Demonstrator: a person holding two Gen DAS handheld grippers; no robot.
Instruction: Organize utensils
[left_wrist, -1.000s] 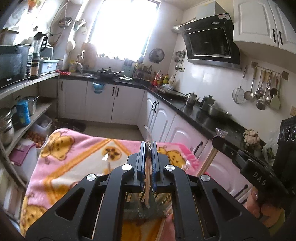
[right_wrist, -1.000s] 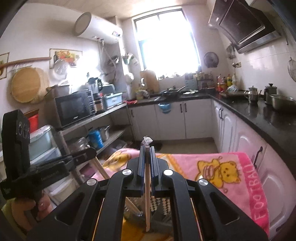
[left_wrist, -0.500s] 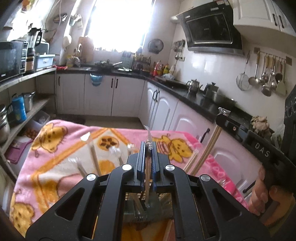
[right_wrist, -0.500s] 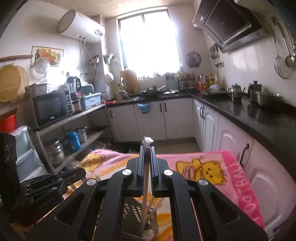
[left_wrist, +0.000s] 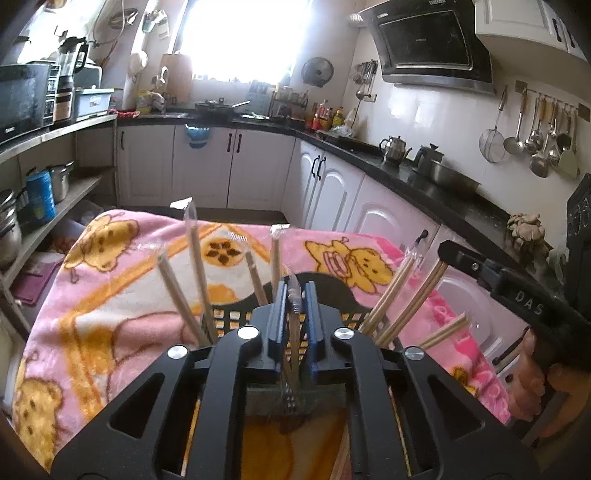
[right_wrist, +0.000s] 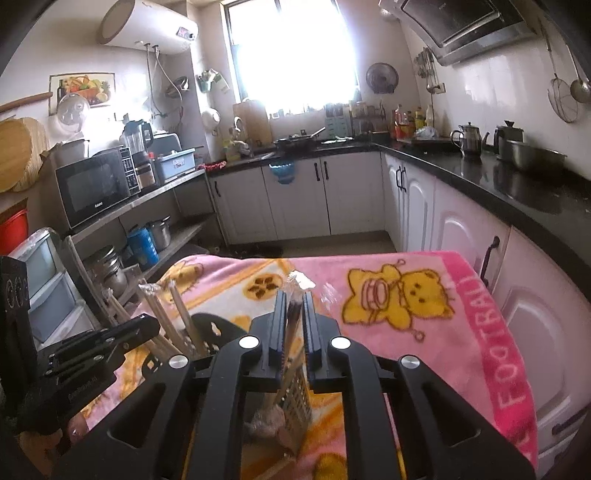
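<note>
Chopsticks in clear wrappers, one pair in each of your tongs, both already standing in the black slotted holder (left_wrist: 343, 291) on the pink cartoon blanket (left_wrist: 122, 295). In the left wrist view, the left gripper (left_wrist: 294, 291) has its jaws a little apart, with the left pair (left_wrist: 294, 325) between them and a sliver of gap on either side, so it does not look pinched. In the right wrist view, the right gripper (right_wrist: 294, 299) has just been opening its jaws. The right pair (right_wrist: 291, 325) leans between them, apparently loose, though the gap there is narrow and hard to read.

Each pair runs close to upright, with its top poking just past the fingertips and its lower end down inside the holder, directly below and ahead of the jaws. Several more wrapped pairs (left_wrist: 199, 280) already fan out of the holder to the left and right of your left tongs. Your two hands are side by side and about equally near the holder.

The drop looks nearly done. The next move probably needs wider jaws, then a retreat straight back along each pair's length so that neither one tips
</note>
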